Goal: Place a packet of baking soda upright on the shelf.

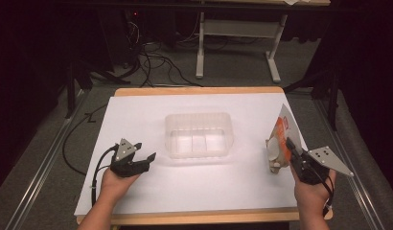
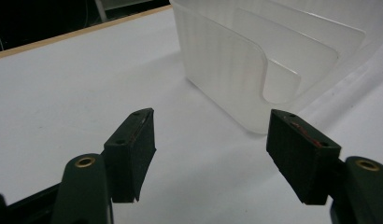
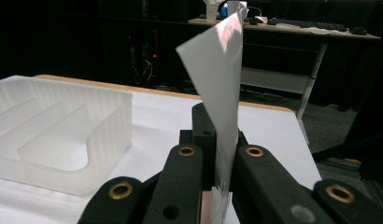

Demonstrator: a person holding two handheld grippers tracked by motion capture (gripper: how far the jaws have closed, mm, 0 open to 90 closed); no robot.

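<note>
Orange-and-white packet pinched in the right claw [image 1: 286, 149], near the desk's [image 1: 137, 191] right edge.

The packet [image 1: 279, 139] was flat and glossy, its silvery-white face catching light (in the right gripper view it rose as a thin sheet between the clenched jaws), and it stood well apart from the translucent plastic tray [image 1: 199, 135] at mid-desk. The left claw [image 1: 145, 152] rested released, jaws wide, just beside the tray's near left corner.
</note>
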